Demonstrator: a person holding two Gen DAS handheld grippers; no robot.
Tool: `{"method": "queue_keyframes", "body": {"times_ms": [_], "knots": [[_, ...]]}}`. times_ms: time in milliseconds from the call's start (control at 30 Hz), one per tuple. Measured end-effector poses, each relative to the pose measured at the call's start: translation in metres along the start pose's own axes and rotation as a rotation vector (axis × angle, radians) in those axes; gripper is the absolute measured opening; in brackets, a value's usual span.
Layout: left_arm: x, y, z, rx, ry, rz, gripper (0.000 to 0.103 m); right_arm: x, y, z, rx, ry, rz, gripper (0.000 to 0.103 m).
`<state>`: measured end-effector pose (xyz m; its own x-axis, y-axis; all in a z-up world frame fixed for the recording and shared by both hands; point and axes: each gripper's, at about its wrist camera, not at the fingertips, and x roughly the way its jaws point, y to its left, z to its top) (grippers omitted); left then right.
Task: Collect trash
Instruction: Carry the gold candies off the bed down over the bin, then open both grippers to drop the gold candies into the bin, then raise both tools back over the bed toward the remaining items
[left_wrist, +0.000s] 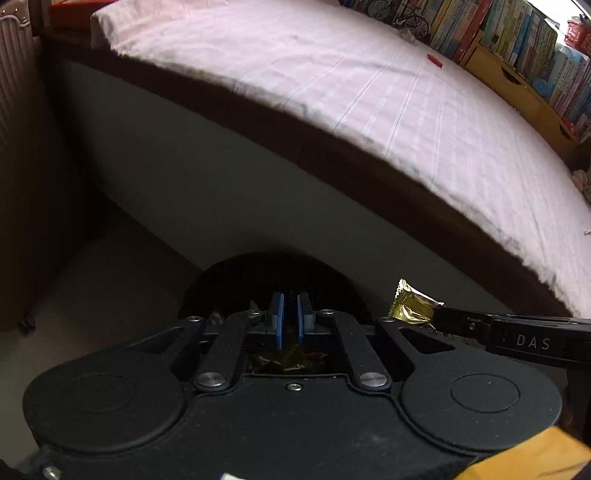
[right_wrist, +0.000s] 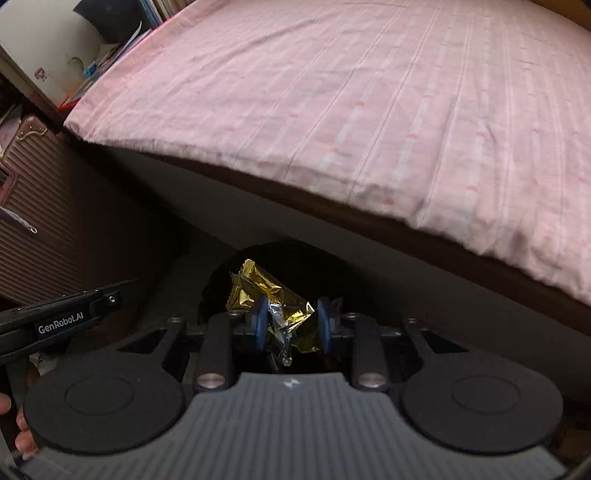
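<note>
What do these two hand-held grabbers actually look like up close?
Both are matte black. The left gripper and right gripper each have two blue pads at the finger ends, two round discs on the body and silver screws at the joints. The right one has a ribbed grey panel. White lettering on their sides reads "DAS" and "GenRobot.AI".

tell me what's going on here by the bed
A person is clearing trash with two handheld grippers beside a bed. The right gripper holds a crumpled gold wrapper between its fingers, above a dark round bin on the floor. The left gripper is shut with nothing visible between its fingers. A small red scrap lies on the bed.
</note>
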<state>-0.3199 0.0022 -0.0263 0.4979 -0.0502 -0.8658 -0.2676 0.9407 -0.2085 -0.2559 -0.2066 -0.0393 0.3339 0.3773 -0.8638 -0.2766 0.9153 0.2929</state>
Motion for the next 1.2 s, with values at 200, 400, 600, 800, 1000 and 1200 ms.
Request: {"method": "queue_keyframes", "body": {"times_ms": [200, 400, 600, 800, 1000, 1200], "knots": [[0.045, 0.015, -0.030, 0.004, 0.024, 0.029, 0.019, 0.059, 0.001, -0.018, -0.068, 0.030, 0.016, 0.051], [0.057, 0.019, -0.038, -0.003, 0.040, 0.047, 0.042, 0.081, 0.002, -0.023, -0.081, 0.048, 0.038, 0.063], [0.024, 0.009, -0.023, -0.019, 0.039, 0.045, 0.049, 0.048, 0.009, -0.014, -0.071, 0.047, 0.040, 0.064], [-0.043, -0.013, 0.009, 0.010, -0.004, 0.034, 0.059, -0.026, 0.018, 0.010, -0.063, 0.007, 0.034, 0.066], [-0.119, -0.049, 0.054, 0.071, -0.114, 0.009, 0.083, -0.118, 0.024, 0.042, -0.050, -0.104, 0.018, 0.068], [-0.175, -0.095, 0.103, 0.145, -0.223, -0.055, 0.091, -0.209, 0.013, 0.077, -0.049, -0.301, -0.044, 0.077]]}}
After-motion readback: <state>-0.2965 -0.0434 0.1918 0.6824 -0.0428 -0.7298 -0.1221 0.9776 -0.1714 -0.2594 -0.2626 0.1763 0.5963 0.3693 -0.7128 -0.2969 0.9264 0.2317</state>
